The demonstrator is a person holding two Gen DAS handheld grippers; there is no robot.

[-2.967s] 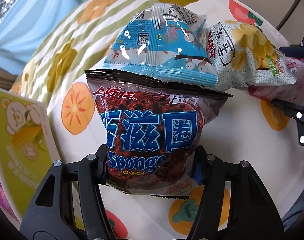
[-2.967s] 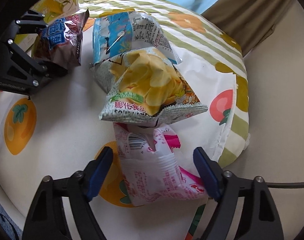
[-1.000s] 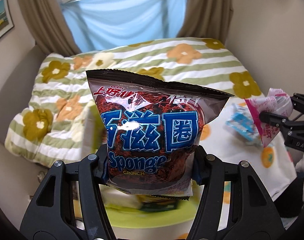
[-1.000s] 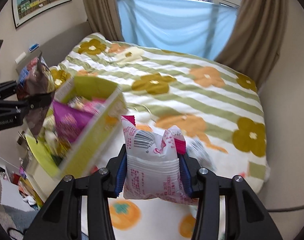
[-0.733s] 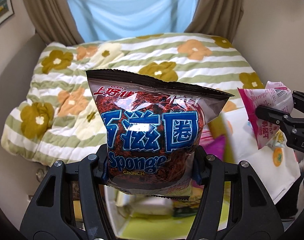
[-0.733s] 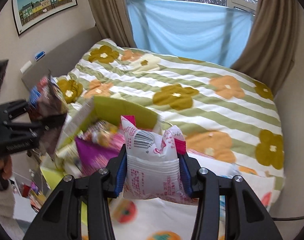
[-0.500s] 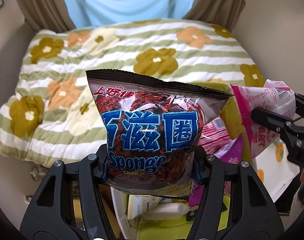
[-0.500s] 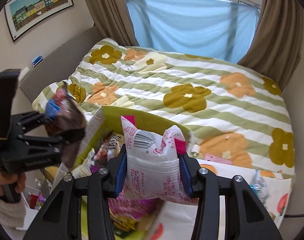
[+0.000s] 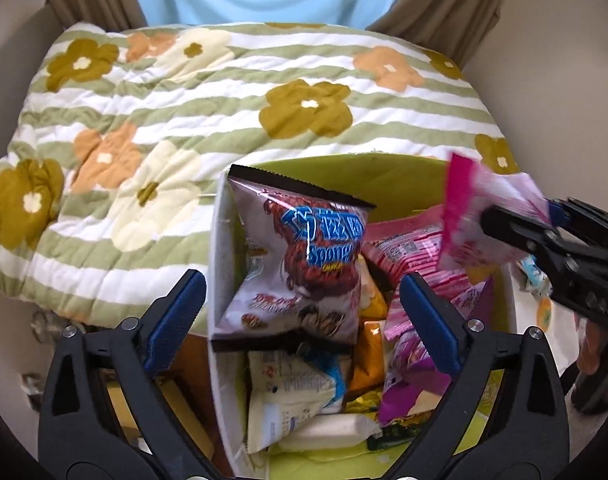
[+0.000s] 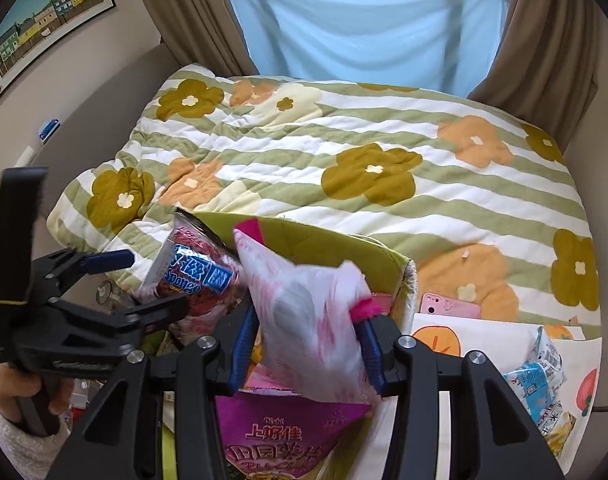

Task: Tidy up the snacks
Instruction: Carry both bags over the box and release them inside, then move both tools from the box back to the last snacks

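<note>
Two packets are in play above the green open-topped cardboard box (image 9: 388,184) of snacks. My left gripper (image 9: 299,312) has just been opening; its blue pads stand wide and clear of the dark brown crinkly "Sponge" foil bag (image 9: 304,264), which sits tilted against the box's near-left wall, half in. My right gripper (image 10: 306,344) is clamped narrowly on the pink-and-white plastic snack packet (image 10: 308,328), over the box's middle.

Risks, as I judge them: the foil bag leans on that wall and could tip out over it. The pink packet, dropped onto the already heaped contents, might slide off toward the floral quilt (image 10: 344,168).

Only my left view shows the box's interior pile. Only the right shows the blue-and-white packets (image 10: 540,372) left on the fruit-print cloth (image 10: 488,340) right of the box, and a pink phone (image 10: 450,306).
</note>
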